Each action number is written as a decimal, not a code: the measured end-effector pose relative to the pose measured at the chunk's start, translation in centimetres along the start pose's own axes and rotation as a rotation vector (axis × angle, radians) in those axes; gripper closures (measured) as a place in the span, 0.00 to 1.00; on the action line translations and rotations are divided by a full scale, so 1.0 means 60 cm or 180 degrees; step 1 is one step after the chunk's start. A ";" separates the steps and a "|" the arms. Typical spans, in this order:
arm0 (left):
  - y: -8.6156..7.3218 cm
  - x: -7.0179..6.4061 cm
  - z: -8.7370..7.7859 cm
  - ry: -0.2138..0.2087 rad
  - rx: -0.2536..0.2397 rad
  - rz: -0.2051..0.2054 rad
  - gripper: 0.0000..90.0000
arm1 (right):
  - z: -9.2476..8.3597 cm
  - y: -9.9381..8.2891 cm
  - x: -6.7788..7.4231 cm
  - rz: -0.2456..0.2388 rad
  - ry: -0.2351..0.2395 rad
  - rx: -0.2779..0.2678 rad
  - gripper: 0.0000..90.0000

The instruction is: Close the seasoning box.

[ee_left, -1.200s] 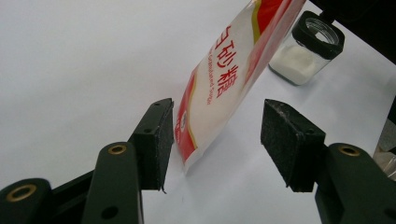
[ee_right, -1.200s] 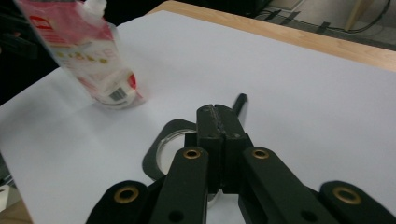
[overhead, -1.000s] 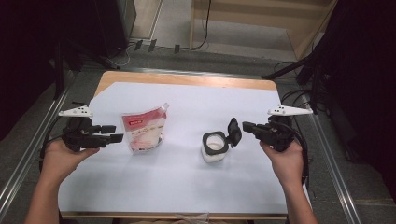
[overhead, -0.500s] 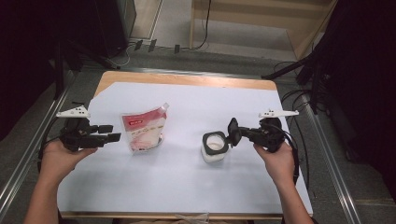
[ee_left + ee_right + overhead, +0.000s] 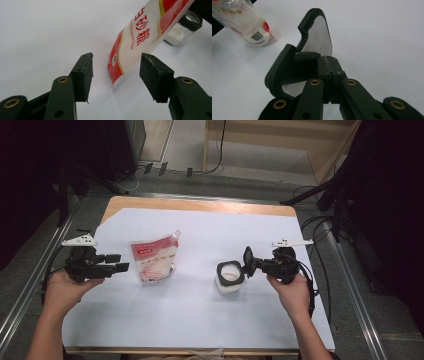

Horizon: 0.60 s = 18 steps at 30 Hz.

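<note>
A red and white sugar pouch [image 5: 152, 261] stands on the white sheet, left of centre. My left gripper [image 5: 118, 262] hovers open just left of it. In the left gripper view the pouch's lower corner [image 5: 117, 75] lies a little beyond the gap between my pads, untouched. A small glass jar [image 5: 229, 279] of white powder, with a black rim, stands right of centre. Its black flip lid [image 5: 247, 258] stands raised at the jar's right side. My right gripper [image 5: 256, 263] is shut on the lid's edge [image 5: 312, 56], which sticks out past the closed fingertips.
The white sheet [image 5: 200, 330] covers a wooden table top [image 5: 200, 205]. Metal rails [image 5: 30, 275] run along both sides, and cables [image 5: 320, 245] trail off the right edge. Dark equipment stands behind the table.
My right hand has sunk slightly with the lid in its jaws, now closer to the jar. The left gripper and the pouch have stayed put.
</note>
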<state>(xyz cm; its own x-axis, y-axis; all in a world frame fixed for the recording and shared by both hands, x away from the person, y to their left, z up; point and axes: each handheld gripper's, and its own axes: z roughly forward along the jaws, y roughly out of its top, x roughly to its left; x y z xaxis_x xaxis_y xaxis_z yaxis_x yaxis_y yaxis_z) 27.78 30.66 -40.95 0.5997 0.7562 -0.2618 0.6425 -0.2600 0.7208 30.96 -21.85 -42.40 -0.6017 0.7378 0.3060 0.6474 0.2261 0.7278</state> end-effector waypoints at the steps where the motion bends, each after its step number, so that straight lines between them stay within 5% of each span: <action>1: 0.000 0.001 0.000 0.0000 0.0012 0.0008 0.50 | 0.002 0.000 0.001 -0.0008 0.0021 -0.0007 1.00; 18: -0.002 0.002 0.003 0.0033 0.0005 -0.0038 0.50 | 0.016 -0.002 0.023 -0.0130 0.0117 0.0071 1.00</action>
<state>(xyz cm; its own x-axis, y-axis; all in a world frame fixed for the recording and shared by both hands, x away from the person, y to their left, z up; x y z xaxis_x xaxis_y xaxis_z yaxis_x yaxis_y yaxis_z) 27.88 30.70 -41.16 0.5869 0.7655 -0.2637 0.6504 -0.2518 0.7166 30.51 -20.24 -42.68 -0.6444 0.7038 0.2990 0.6320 0.2700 0.7264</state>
